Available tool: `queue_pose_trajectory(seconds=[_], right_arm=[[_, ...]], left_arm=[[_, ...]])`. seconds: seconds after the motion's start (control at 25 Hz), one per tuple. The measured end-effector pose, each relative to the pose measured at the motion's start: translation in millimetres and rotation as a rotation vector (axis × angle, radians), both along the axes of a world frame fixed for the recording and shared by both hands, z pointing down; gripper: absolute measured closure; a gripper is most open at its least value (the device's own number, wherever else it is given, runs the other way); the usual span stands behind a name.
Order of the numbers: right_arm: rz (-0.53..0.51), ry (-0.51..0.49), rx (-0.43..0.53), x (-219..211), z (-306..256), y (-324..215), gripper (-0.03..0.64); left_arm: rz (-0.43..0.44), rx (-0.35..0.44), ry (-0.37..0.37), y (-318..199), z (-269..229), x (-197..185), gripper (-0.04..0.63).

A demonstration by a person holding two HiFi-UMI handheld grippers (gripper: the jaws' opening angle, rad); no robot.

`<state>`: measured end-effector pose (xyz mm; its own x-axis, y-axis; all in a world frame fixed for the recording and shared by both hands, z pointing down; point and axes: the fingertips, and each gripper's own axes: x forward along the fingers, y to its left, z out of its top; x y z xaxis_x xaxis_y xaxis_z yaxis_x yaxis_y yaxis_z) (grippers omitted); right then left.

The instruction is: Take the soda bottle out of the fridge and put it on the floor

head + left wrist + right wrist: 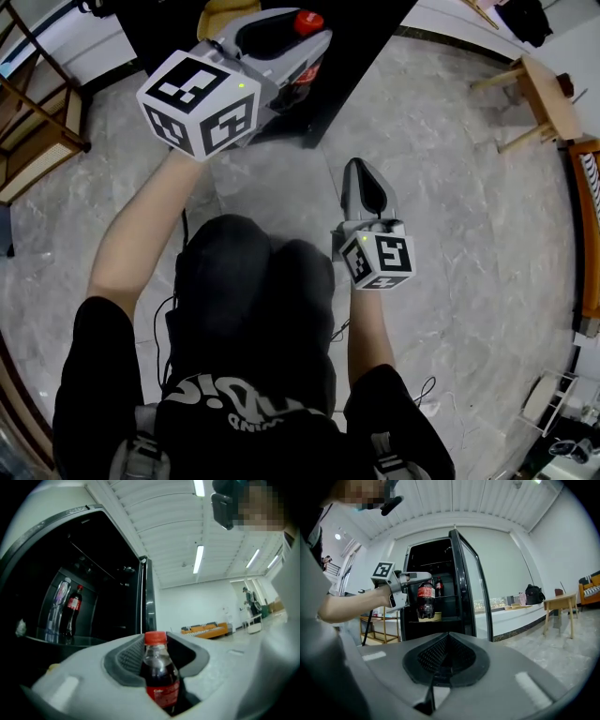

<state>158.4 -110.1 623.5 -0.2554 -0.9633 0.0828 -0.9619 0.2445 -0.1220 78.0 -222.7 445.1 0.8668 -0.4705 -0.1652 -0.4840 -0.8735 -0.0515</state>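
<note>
My left gripper (281, 42) is shut on the soda bottle (308, 22), a small cola bottle with a red cap and red label. In the left gripper view the bottle (160, 677) stands upright between the jaws. The right gripper view shows that bottle (425, 599) held in the air in front of the open black fridge (436, 620). Another cola bottle (72, 609) and a clear bottle (58, 602) stand on a fridge shelf. My right gripper (446, 660) is lower and to the right, its jaws closed with nothing between them; it hangs over the marble floor (450, 216).
The fridge door (468, 588) stands swung open to the right. A wooden table (544, 94) is at the far right and a wooden shelf rack (37, 122) at the left. An orange sofa (206, 630) stands by the far wall.
</note>
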Motion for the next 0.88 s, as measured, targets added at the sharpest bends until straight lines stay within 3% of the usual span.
queue_pose_trajectory(seconds=[0.52,0.88], right_arm=[[-0.073,-0.027,-0.018,7,115,-16,0.620],[-0.114,-0.038,-0.049,3,202,-14,0.620]], left_arm=[[-0.011,-0.046,-0.050,-5,150,14,0.448],[0.000,-0.086,-0.030,-4,260,21,0.448]])
